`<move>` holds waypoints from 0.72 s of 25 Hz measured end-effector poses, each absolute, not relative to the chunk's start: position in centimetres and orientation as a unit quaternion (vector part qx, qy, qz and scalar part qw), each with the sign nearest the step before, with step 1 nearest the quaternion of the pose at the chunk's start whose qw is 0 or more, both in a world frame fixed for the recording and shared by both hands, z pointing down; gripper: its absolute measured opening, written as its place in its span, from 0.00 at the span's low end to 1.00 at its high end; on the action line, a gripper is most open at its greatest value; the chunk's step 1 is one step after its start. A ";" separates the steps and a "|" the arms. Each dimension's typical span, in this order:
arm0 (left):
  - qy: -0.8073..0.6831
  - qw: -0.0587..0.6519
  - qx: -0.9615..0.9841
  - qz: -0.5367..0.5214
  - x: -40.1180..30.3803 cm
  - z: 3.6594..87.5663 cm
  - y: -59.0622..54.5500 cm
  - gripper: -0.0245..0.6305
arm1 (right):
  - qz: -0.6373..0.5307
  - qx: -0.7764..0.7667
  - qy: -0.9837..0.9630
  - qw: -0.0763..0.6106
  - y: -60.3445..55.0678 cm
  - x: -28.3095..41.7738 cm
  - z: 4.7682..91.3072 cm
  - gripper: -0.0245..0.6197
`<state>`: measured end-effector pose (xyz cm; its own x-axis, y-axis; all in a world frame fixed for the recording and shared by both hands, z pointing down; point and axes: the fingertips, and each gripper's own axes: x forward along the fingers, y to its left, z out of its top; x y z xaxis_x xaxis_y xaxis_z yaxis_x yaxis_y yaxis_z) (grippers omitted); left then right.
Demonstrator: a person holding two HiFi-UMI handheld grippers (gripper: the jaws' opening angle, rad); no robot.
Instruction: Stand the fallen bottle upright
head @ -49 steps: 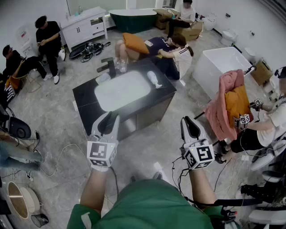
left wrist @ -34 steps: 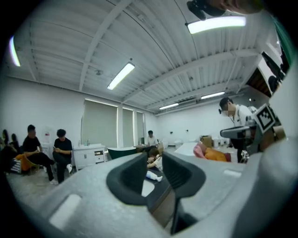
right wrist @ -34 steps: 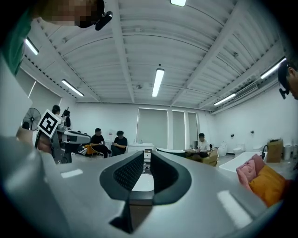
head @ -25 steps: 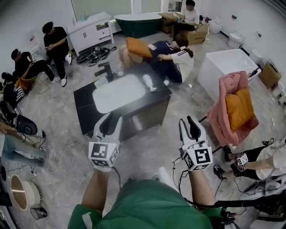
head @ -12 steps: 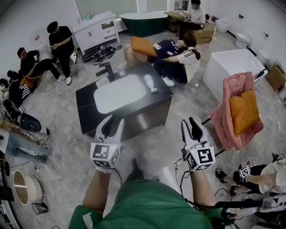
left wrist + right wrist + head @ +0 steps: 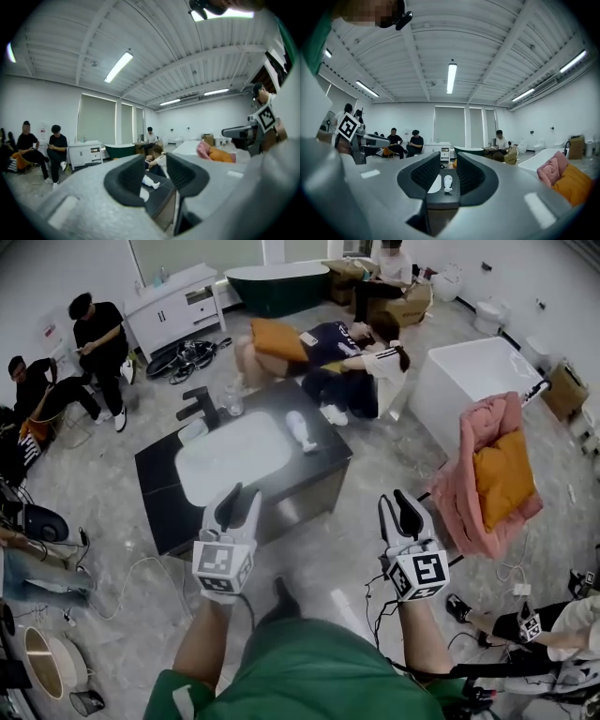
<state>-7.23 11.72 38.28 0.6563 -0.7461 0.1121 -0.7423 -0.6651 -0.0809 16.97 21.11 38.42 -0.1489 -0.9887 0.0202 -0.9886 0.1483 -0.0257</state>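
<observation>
A white bottle (image 6: 300,430) lies on its side on the right part of a black vanity counter (image 6: 157,486), beside the white sink basin (image 6: 225,454). It shows far off between the jaws in the left gripper view (image 6: 150,182) and the right gripper view (image 6: 448,183). My left gripper (image 6: 237,495) and right gripper (image 6: 398,502) are held out in front of me above the floor, well short of the counter. Both are open with nothing between their fingers.
A black faucet (image 6: 197,404) and a clear glass (image 6: 232,401) stand at the counter's far edge. People sit on the floor behind it (image 6: 361,357) and at the left (image 6: 89,334). A pink chair with an orange cushion (image 6: 492,465), a white bathtub (image 6: 469,371) and floor cables (image 6: 141,568) surround the spot.
The counter has drifted left and a little lower in the head view as I walk. Both grippers keep the same open pose in front of me.
</observation>
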 end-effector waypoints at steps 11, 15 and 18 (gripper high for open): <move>0.405 -0.004 -0.913 -0.054 -11.4 39.3 -2.8 0.25 | -0.014 -0.676 0.735 -0.043 8.7 15.7 39.1 0.20; 0.403 -0.012 -0.914 -0.050 -13.3 40.0 -6.4 0.25 | -0.006 -0.672 0.737 -0.072 5.3 14.1 39.8 0.20; 0.401 -0.019 -0.915 -0.050 -14.3 40.9 -8.6 0.25 | -0.009 -0.666 0.740 -0.094 2.9 12.8 40.7 0.20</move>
<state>-14.35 -8.57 40.88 0.6738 -0.7312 0.1061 -0.7349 -0.6781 -0.0057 12.75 2.89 40.69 -0.0950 -0.9840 0.1506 -0.9874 0.1124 0.1110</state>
